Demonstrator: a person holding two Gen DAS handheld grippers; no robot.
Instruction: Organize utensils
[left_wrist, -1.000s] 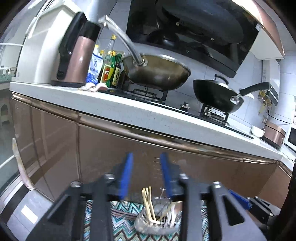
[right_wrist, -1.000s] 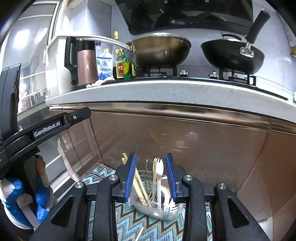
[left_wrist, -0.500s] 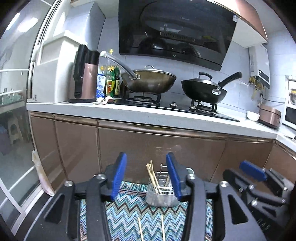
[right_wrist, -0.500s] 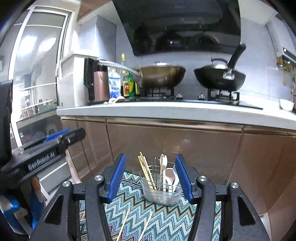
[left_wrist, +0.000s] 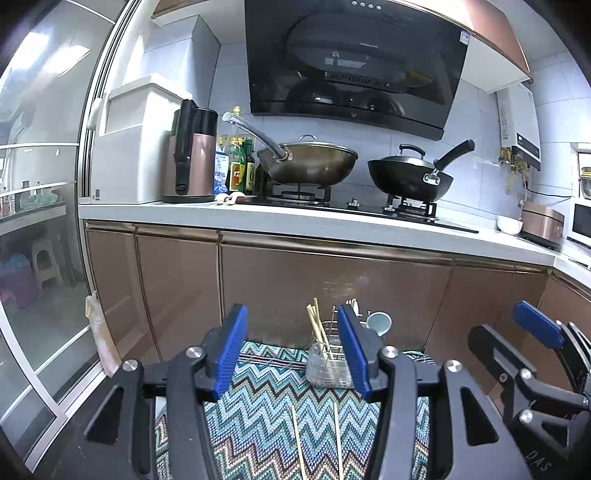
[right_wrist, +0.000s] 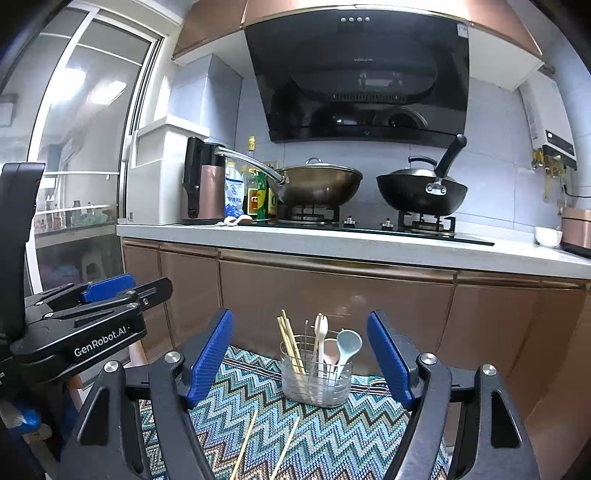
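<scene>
Pulled back from the utensil holder (right_wrist: 316, 373) at lower centre on the zigzag mat (right_wrist: 332, 435), right gripper (right_wrist: 301, 363) opening wide and empty, left gripper (left_wrist: 291, 354) likewise parted, two chopsticks (right_wrist: 266, 446) seemingly loose below.

Two woks (right_wrist: 318, 184) on the stove (one black (right_wrist: 421, 191)), kettle (right_wrist: 202, 184) beside.

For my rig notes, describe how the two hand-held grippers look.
Both are alike: black angular frames with silver screws and ribbed blue finger pads. The left hand-held gripper carries white "GenRobot.AI" lettering on its side; the right hand-held gripper shows no marking. No cables or sleeves are visible.
</scene>
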